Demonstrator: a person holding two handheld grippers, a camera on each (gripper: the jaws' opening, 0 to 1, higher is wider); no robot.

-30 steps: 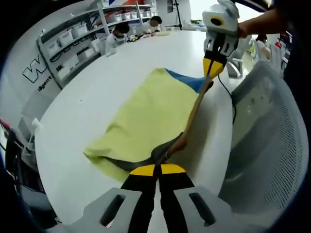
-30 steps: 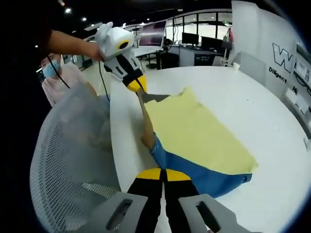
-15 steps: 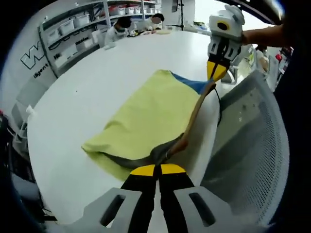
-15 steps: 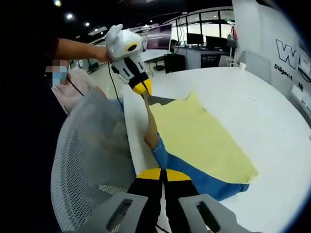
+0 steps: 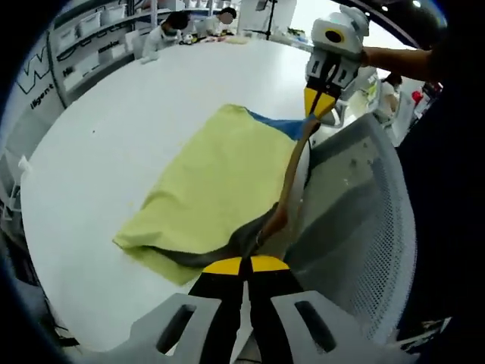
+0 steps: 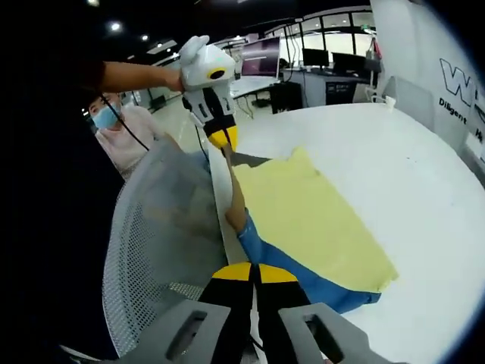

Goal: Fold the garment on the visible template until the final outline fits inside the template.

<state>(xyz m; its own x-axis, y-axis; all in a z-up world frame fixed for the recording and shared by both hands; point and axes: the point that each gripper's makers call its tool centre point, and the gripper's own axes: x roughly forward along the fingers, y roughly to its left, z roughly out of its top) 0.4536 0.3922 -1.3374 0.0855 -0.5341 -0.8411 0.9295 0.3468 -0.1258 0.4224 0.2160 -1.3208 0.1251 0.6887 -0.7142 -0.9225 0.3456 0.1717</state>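
- Since a second ago both grippers have kept their pinch on the garment's near edge, and both have drawn back toward the person: the mesh chair back point(image 5: 356, 220) now covers more of the table's near rim in each view.
- Left gripper point(image 5: 243, 265): its yellow-tipped jaws are pressed together with no gap showing, clamped on the grey corner of the garment point(image 5: 220, 182).
- Right gripper point(image 6: 248, 271): its jaws are likewise closed tight, gripping the blue end of the garment point(image 6: 303, 220).
- In the left gripper view the right gripper point(image 5: 320, 102) comes in from the upper right, its tips meeting the cloth at the blue corner.
- In the right gripper view the left gripper point(image 6: 222, 138) sits at the upper left, its tips on the grey corner.
- Between the two pinch points the garment's edge is pulled into a taut brownish line, raised off the table.
- Most of the garment is yellow and lies flat on the white table point(image 5: 114, 129), spread away from the grippers.
- A person in a mask point(image 6: 114, 133) shows behind the chair in the right gripper view.
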